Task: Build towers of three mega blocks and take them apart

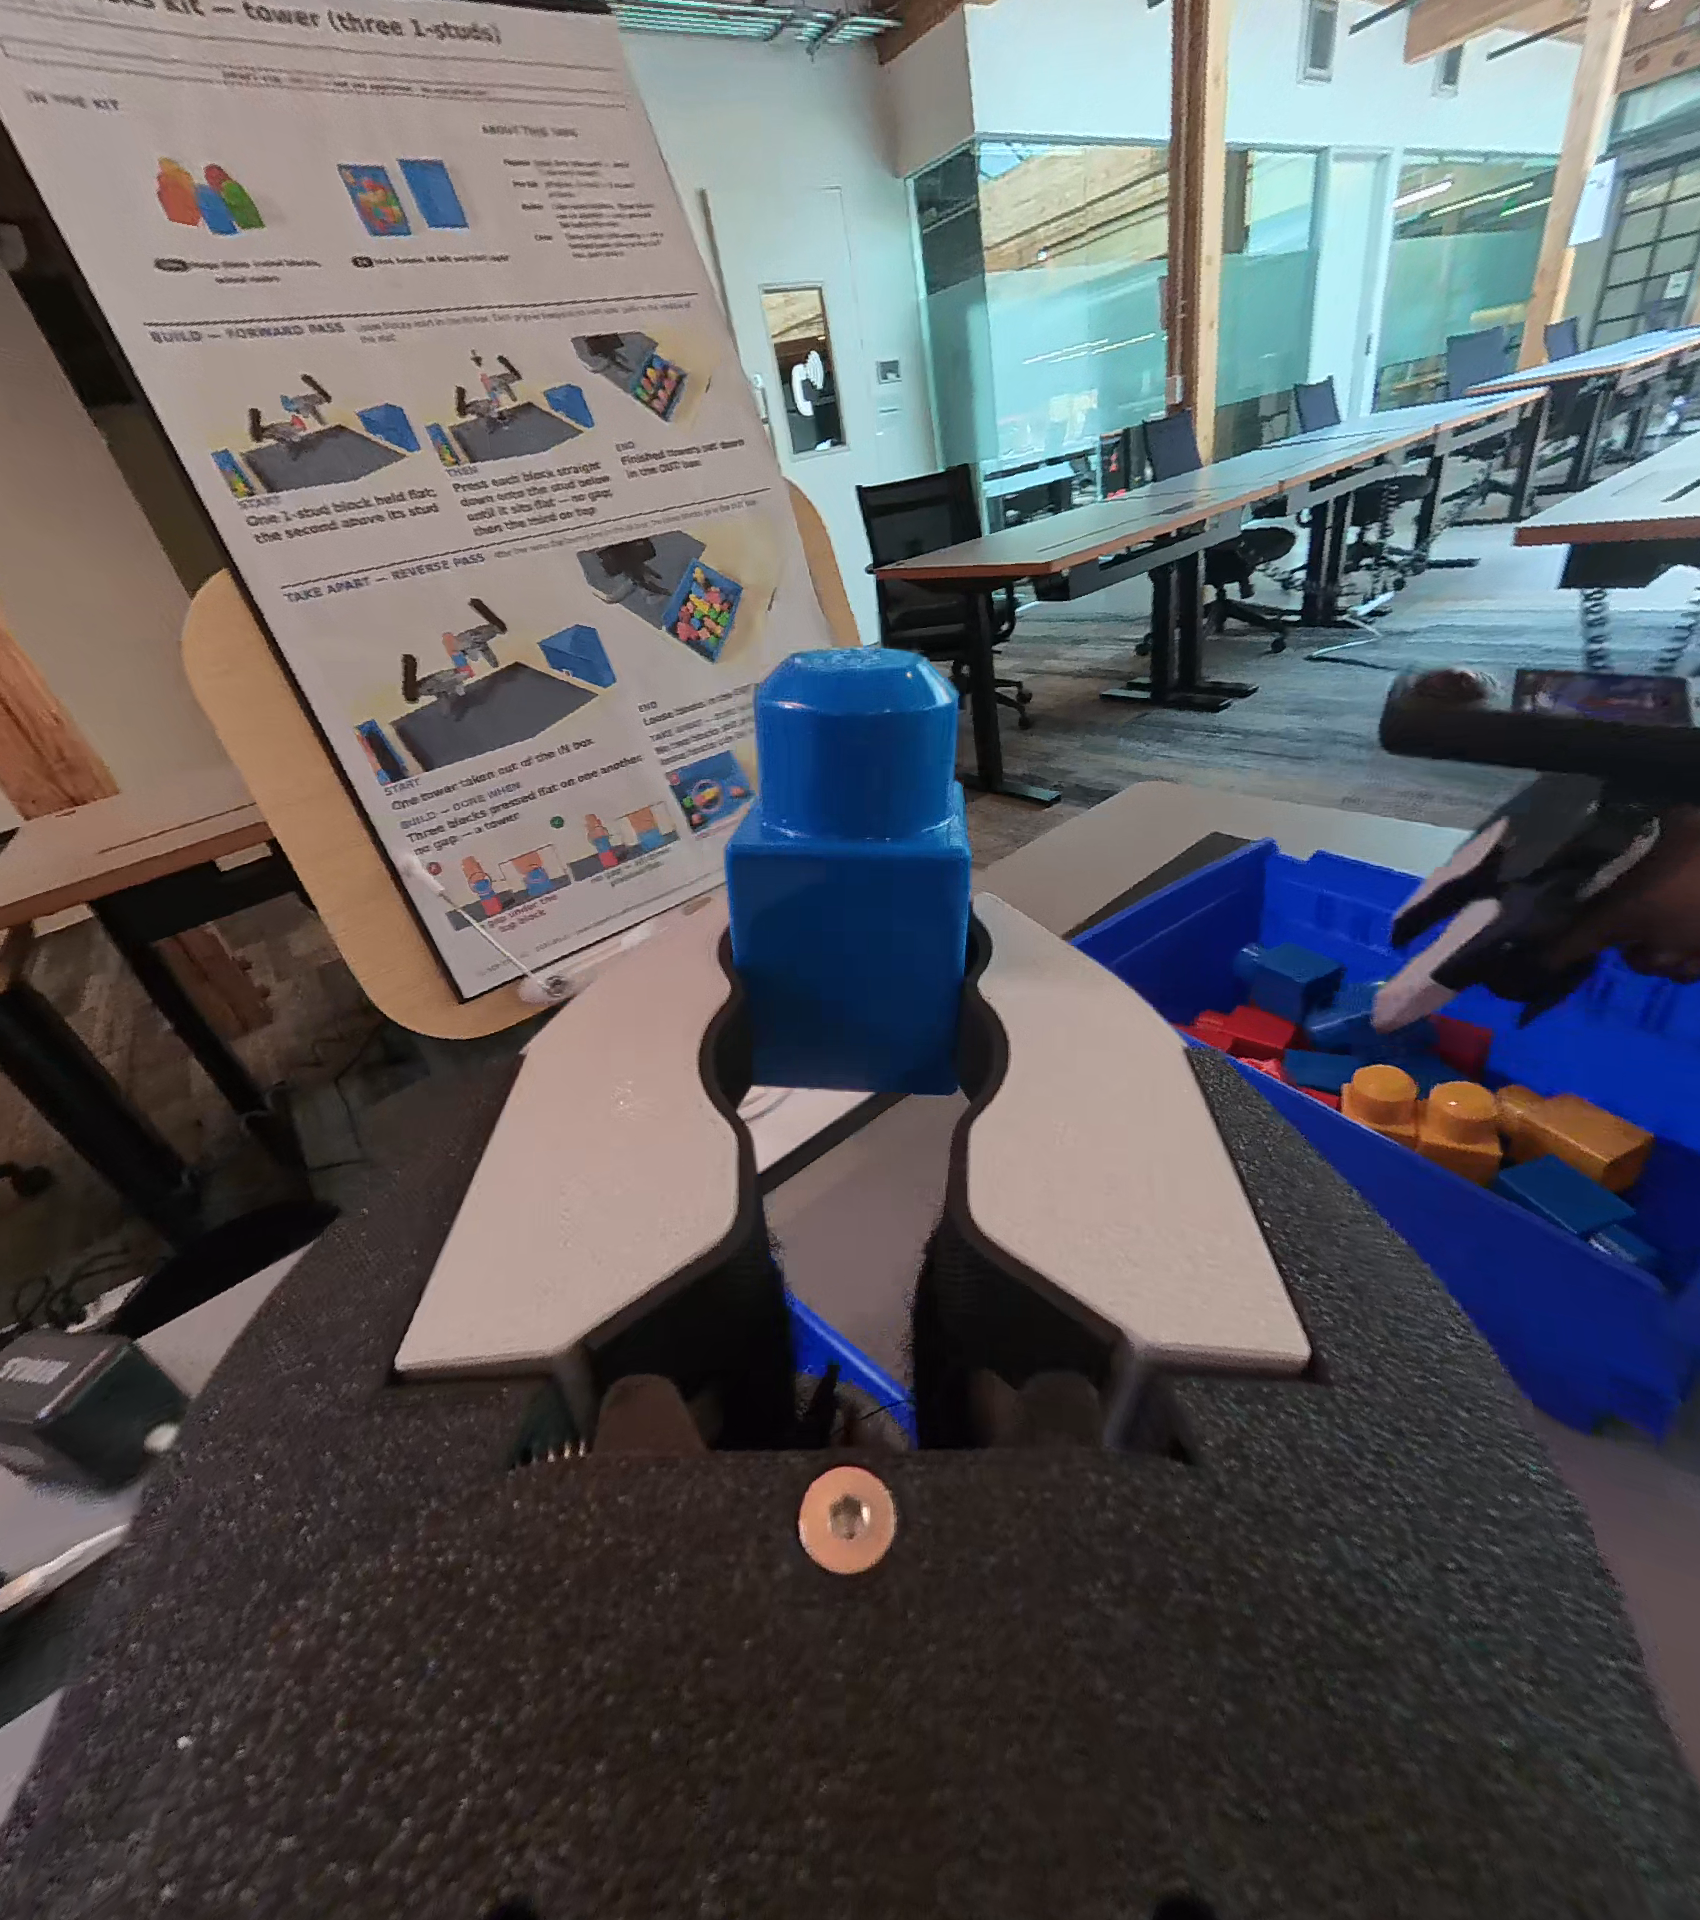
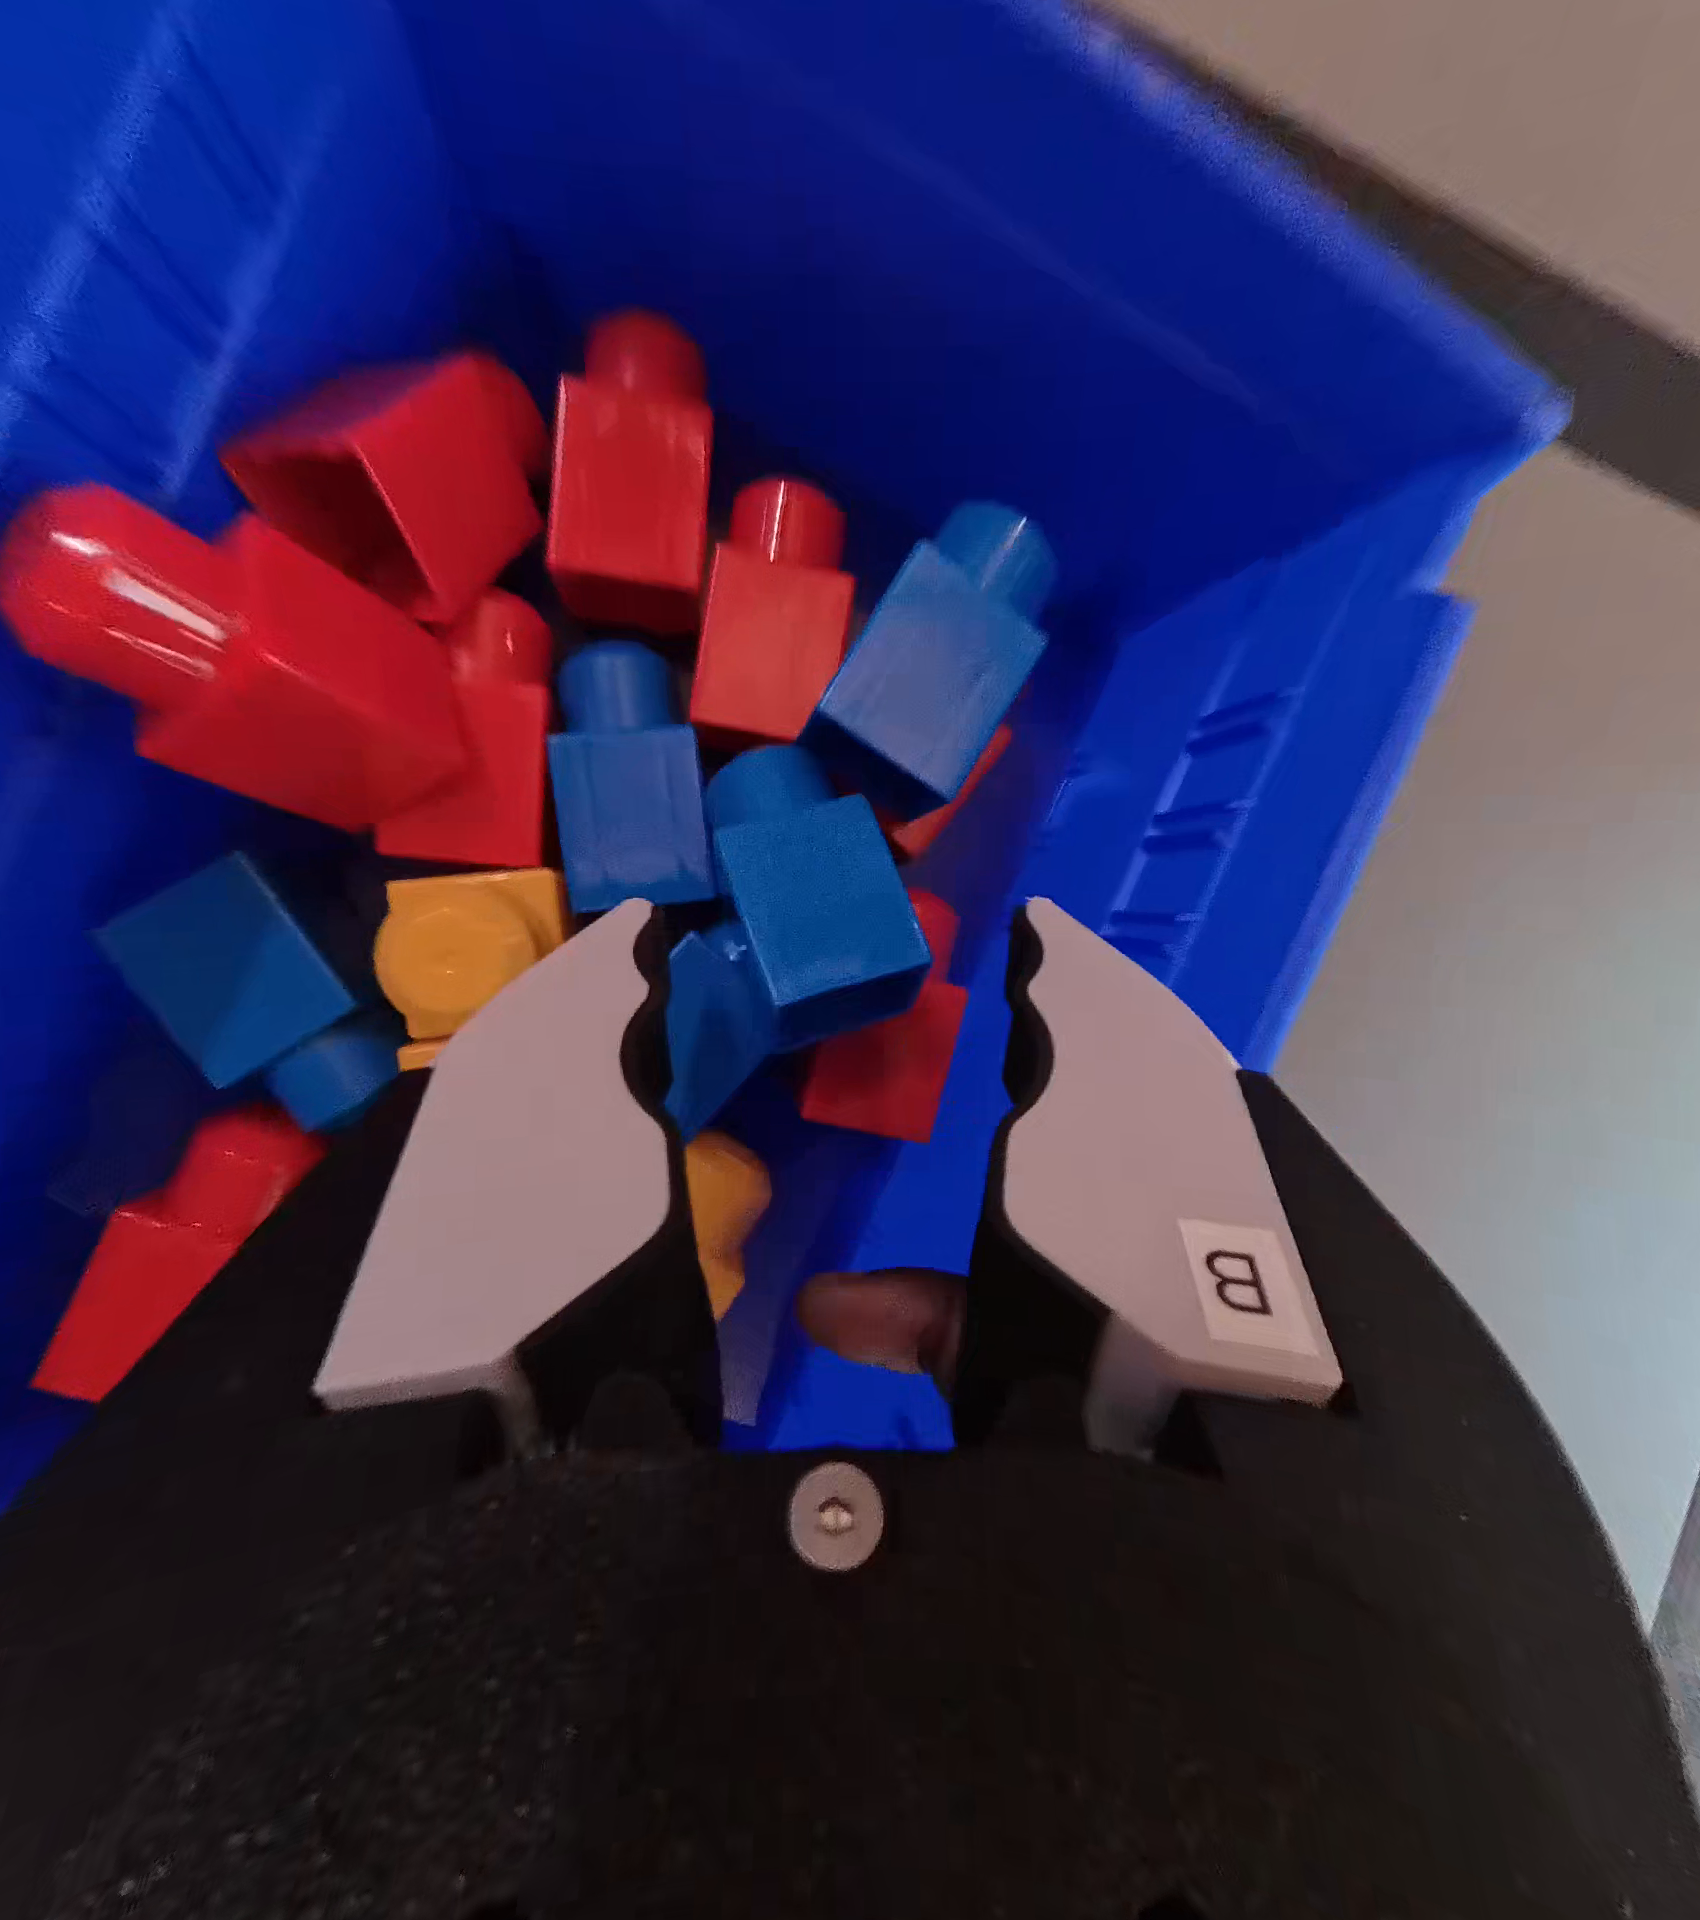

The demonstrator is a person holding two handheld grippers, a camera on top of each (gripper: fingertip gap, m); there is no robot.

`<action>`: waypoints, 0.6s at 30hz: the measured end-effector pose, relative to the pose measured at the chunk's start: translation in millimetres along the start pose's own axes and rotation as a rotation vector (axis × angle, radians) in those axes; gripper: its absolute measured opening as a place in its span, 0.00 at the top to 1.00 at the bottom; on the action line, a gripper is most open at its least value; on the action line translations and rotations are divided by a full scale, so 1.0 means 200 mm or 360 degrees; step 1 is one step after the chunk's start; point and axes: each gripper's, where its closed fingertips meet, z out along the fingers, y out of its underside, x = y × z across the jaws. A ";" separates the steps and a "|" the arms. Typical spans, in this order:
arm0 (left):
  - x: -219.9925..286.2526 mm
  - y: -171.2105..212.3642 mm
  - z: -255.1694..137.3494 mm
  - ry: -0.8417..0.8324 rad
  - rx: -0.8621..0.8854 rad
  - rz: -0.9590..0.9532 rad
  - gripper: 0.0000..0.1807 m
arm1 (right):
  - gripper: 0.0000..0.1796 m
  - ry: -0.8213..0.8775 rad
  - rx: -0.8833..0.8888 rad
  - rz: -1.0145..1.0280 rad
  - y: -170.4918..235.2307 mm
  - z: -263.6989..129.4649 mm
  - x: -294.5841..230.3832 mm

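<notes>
Left wrist view: blue block (image 1: 851,914) between fingers (image 1: 607,1122).

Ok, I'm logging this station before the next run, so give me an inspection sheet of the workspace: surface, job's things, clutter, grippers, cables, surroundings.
Surface: pale grey table top, bare beside the bin.
Job's things: blue bin holding loose red, blue and orange blocks; one blue block held upright, stud up, outside the bin.
Clutter: dark devices at the table's left edge; instruction poster propped behind.
Grippers: left gripper shut on the blue block; right gripper open, fingers reaching into the bin over a lying blue block.
Cables: some on the floor to the left.
Surroundings: open office with long desks and chairs.
</notes>
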 end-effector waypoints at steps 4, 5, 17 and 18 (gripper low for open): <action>0.06 -0.01 0.03 0.0101 0.0052 -0.0040 0.80 | 0.66 -0.0086 0.0562 -0.0069 -0.26 -0.30 -0.08; 0.07 -0.01 0.04 0.0100 0.0061 -0.0027 0.80 | 0.66 -0.0171 0.0771 -0.0066 -0.35 -0.42 -0.14; 0.29 0.01 0.17 -0.0028 -0.0053 0.0705 0.80 | 0.66 -0.1030 0.1500 -0.0431 -0.69 -1.13 -1.12; 0.32 0.01 0.18 -0.0017 -0.0070 0.0777 0.80 | 0.66 -0.1020 0.1500 -0.0415 -0.71 -1.12 -1.14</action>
